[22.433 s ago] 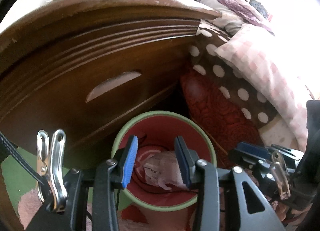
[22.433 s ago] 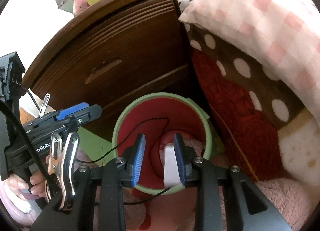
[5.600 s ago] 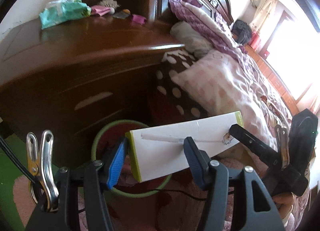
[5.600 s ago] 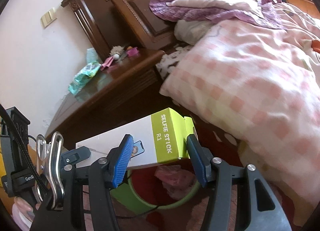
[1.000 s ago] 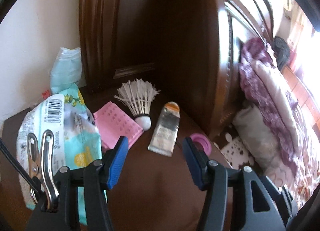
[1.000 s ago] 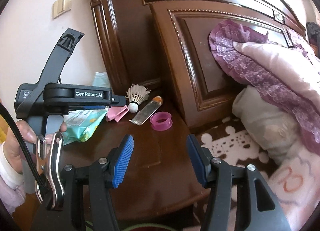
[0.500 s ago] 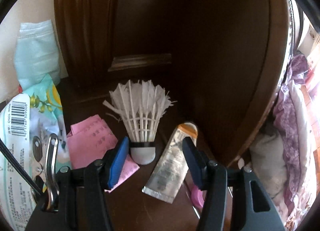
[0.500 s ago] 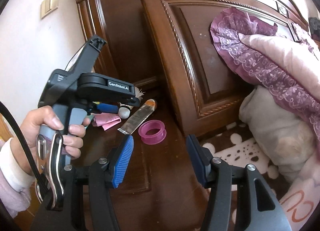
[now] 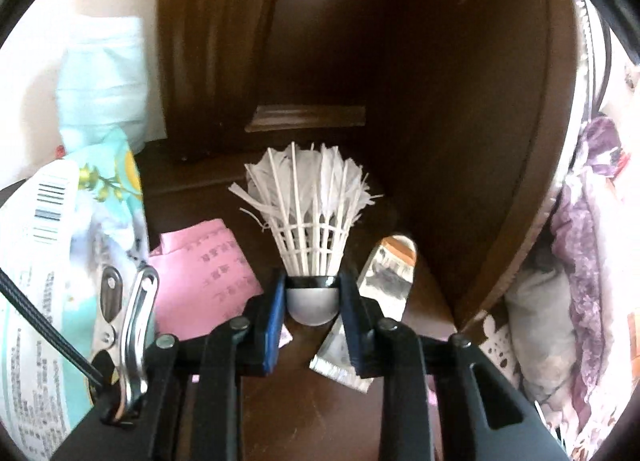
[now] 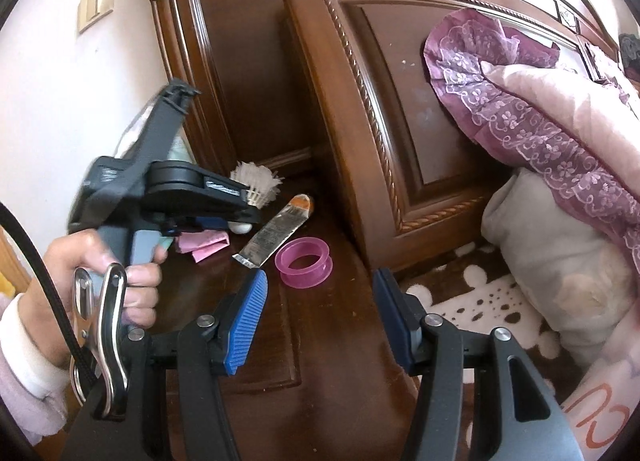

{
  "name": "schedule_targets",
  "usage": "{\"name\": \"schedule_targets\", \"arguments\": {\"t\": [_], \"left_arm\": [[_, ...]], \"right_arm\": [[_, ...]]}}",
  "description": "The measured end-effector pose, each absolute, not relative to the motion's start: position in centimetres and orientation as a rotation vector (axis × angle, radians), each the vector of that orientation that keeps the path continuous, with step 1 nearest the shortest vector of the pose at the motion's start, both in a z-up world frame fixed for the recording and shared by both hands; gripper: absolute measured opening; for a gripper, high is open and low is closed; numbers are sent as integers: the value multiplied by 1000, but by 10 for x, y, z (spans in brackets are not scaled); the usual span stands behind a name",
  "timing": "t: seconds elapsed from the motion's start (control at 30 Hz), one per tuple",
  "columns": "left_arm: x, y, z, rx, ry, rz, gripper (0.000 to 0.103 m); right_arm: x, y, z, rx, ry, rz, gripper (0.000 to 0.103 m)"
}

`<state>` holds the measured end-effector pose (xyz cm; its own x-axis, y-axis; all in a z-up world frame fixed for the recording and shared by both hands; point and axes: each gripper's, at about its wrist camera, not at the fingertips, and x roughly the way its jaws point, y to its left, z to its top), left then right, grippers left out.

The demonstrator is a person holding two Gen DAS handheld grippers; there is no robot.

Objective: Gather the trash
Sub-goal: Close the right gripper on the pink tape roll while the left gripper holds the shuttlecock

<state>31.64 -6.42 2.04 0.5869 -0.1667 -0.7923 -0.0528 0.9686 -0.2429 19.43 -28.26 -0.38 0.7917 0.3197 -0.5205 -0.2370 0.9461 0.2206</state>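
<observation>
Left gripper [image 9: 312,301] has just been closing; its blue pads are now pressing both sides of the grey cork base of the shuttlecock [image 9: 310,221], which is lying on the dark wooden nightstand [image 10: 332,325], feathers pointing toward the headboard [image 10: 400,101]. Right gripper [image 10: 320,317] is hovering over the nightstand, jaws standing apart with nothing between them. A flattened tube [image 10: 276,235], a pink ring [image 10: 304,261] and a pink paper [image 9: 204,265] are lying beside the shuttlecock. A wipes packet [image 9: 60,261] is running out of view at left. No container is showing; the gripper body is covering part of the tube.
</observation>
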Motion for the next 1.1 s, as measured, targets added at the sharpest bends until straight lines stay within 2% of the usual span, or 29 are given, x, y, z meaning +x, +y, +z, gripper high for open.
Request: {"name": "schedule_targets", "arguments": {"t": [0.47,0.73,1.1], "left_arm": [[249,-68,28,-149,826,-144,27],[253,-58,29,-176,853,-193,27],[256,-44,27,-238,847,-155,27]], "right_arm": [[209,-266,-10,27,660,283,57],[237,-252,-16,-78,747,334,57],[262,-232,-11,-168,764,366,57]]}}
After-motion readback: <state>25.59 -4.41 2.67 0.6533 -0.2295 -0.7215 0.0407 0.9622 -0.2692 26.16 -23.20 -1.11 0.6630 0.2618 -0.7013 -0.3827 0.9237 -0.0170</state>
